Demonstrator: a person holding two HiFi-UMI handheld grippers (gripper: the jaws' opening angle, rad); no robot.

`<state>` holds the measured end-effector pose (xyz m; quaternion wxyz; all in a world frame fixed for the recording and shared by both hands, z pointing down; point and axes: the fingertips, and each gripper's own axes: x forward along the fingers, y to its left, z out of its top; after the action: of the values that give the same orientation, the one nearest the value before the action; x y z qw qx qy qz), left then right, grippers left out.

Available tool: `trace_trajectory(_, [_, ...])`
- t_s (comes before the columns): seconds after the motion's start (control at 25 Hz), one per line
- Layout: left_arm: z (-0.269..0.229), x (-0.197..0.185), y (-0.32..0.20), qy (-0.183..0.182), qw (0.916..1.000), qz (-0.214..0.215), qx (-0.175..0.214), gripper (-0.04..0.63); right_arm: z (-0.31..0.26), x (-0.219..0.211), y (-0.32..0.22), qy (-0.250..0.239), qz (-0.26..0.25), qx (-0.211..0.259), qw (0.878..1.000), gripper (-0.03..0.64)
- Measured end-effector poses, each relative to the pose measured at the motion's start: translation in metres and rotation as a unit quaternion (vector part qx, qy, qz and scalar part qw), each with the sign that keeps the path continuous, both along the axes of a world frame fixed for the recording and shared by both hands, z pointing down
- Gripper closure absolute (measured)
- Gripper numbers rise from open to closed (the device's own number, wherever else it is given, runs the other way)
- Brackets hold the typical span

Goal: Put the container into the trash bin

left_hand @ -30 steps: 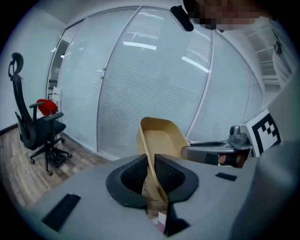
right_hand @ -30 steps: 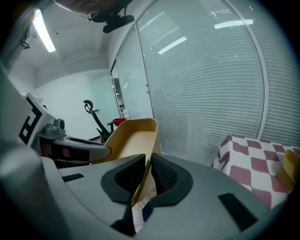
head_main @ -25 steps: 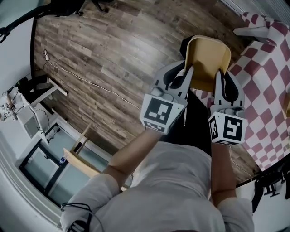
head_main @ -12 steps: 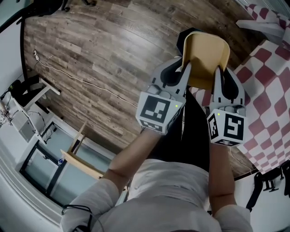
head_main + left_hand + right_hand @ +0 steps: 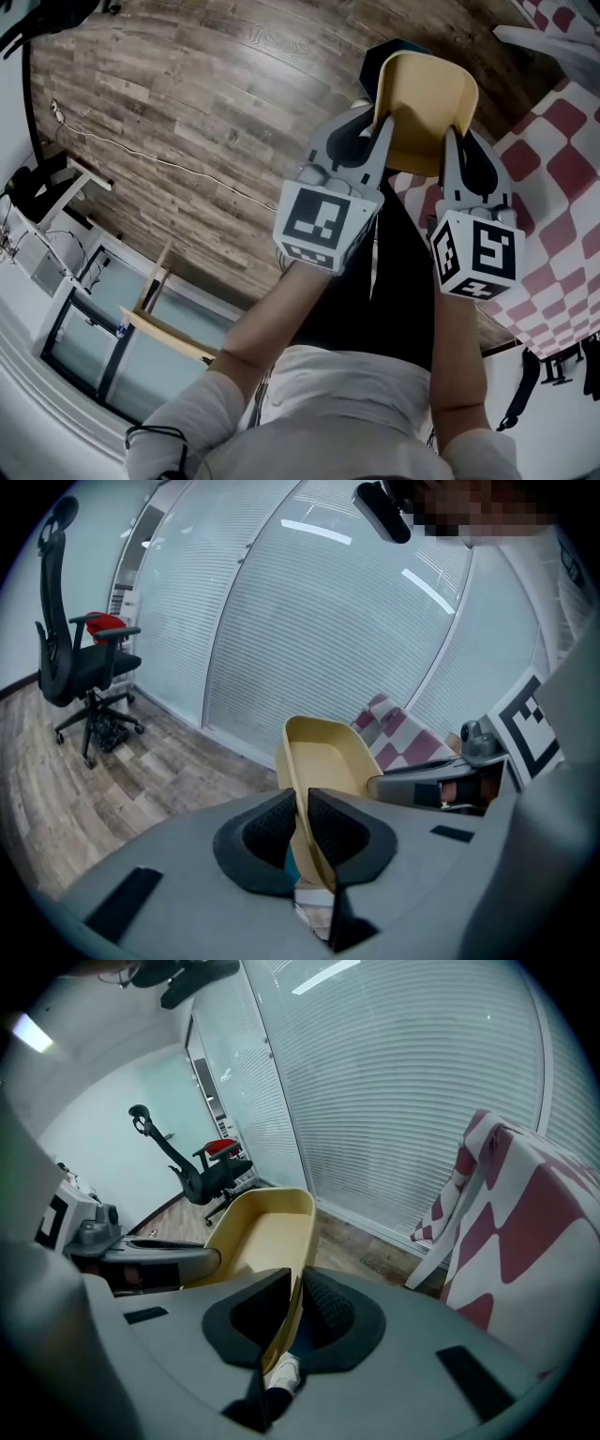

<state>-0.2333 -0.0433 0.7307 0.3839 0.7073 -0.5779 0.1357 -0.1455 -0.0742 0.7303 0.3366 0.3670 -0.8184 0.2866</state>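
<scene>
Carrying step: left gripper (image 5: 380, 142) and right gripper (image 5: 454, 146) each clamp one container (image 5: 427, 108) wall. Next: locate the bin (none identifiable), then release above it.

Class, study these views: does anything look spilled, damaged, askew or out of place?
Nothing stands out. The yellow container looks empty and intact, one side wall between the closing jaws of the left hand-held gripper, the other pinched by the right hand-held gripper.

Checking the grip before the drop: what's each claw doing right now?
Left claw: jaws closing, pads pressed on the yellow container wall.
Right claw: shut on the container's opposite wall.
</scene>
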Motion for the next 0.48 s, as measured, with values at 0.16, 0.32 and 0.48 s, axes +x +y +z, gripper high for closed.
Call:
trace_trajectory(0.16, [0.000,0.001,0.001,-0.001,1.0000,0.005,0.000,0.531,0.001,0.003,0.002,0.011,0.006,-0.006,1.000,0.558])
trace_trajectory(0.32, [0.000,0.004,-0.002,-0.012,0.9999,0.011,-0.001,0.529,0.002,0.008,-0.001,0.021,0.014,-0.010,1.000,0.557])
trace_trajectory(0.48, [0.003,-0.002,0.002,-0.025,0.9997,0.005,-0.005,0.514,0.005,0.015,-0.005,0.032,0.034,-0.015,0.999,0.537])
